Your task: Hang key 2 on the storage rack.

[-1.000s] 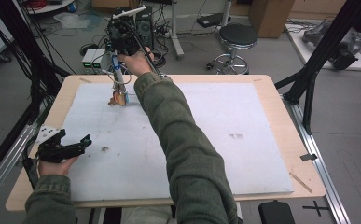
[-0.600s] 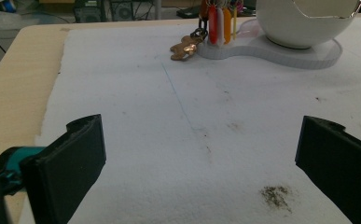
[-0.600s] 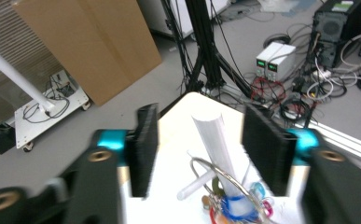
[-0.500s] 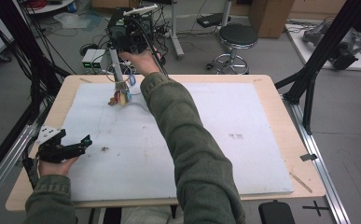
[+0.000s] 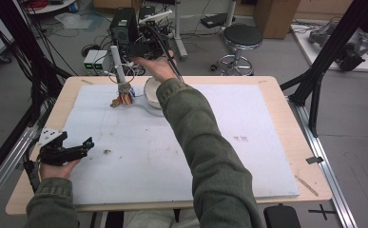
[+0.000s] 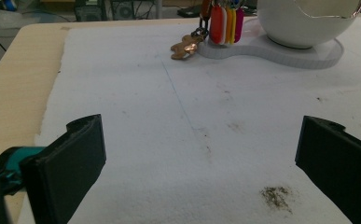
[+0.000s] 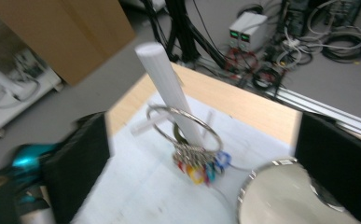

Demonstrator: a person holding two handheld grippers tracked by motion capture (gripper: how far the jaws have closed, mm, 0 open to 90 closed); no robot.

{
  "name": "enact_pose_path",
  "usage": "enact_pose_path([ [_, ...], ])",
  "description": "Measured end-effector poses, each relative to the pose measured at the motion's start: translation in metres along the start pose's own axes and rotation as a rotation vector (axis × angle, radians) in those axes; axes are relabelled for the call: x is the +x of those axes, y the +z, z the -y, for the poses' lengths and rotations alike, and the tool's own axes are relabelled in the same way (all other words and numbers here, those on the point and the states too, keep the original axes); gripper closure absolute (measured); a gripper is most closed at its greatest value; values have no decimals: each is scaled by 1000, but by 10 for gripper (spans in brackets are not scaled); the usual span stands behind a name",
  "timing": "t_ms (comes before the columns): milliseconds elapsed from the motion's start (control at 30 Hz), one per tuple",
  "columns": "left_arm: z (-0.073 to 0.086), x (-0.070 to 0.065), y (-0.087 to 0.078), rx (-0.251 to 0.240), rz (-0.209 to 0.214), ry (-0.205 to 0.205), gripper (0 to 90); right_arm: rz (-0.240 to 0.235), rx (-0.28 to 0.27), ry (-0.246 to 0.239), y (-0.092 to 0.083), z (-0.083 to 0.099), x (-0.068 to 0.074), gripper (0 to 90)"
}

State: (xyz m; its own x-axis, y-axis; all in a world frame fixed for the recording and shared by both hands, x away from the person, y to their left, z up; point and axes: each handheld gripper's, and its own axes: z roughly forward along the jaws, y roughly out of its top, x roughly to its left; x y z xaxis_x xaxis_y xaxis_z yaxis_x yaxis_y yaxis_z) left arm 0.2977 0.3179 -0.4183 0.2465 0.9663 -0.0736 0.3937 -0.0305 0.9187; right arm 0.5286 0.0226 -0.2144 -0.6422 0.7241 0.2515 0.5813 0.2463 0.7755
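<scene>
**Key ring on the white post, far left of the counter**

The key ring point(image 7: 183, 125) hangs around the white post point(image 7: 166, 88), its coloured tags point(image 5: 124, 99) below, beside the white bowl point(image 5: 154, 92). My right gripper point(image 7: 201, 154) has just been opening, jaws wide, nothing between the pads. My left gripper point(image 5: 60, 149) rests open, well apart.

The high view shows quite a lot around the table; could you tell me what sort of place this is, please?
Most likely a lab or workshop: bench power supplies and tangled cables on the floor, a black stool, and cardboard boxes behind the wooden table.
</scene>
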Motion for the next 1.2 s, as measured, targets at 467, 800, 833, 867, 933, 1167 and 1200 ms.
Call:
enact_pose_path([
  [467, 0, -1, 1, 8, -2, 6, 21, 40, 19, -61, -26, 27, -15, 6],
  [800, 0, -1, 2, 11, -4, 6, 21, 57, 32, -46, -43, 46, -32, 6],
  [833, 0, -1, 2, 13, -4, 7, 21, 56, 33, -47, -44, 48, -34, 6],
  [867, 0, -1, 2, 13, -4, 7, 21, 62, 34, -47, -46, 50, -35, 6],
  [933, 0, -1, 2, 13, -4, 7, 21, 66, 32, -49, -50, 52, -37, 6],
  [1167, 0, -1, 2, 16, -3, 9, 21, 76, 33, -33, -61, 65, -47, 5],
  [1200, 0, -1, 2, 17, -3, 10, 21, 78, 37, -31, -63, 67, -49, 6],
])
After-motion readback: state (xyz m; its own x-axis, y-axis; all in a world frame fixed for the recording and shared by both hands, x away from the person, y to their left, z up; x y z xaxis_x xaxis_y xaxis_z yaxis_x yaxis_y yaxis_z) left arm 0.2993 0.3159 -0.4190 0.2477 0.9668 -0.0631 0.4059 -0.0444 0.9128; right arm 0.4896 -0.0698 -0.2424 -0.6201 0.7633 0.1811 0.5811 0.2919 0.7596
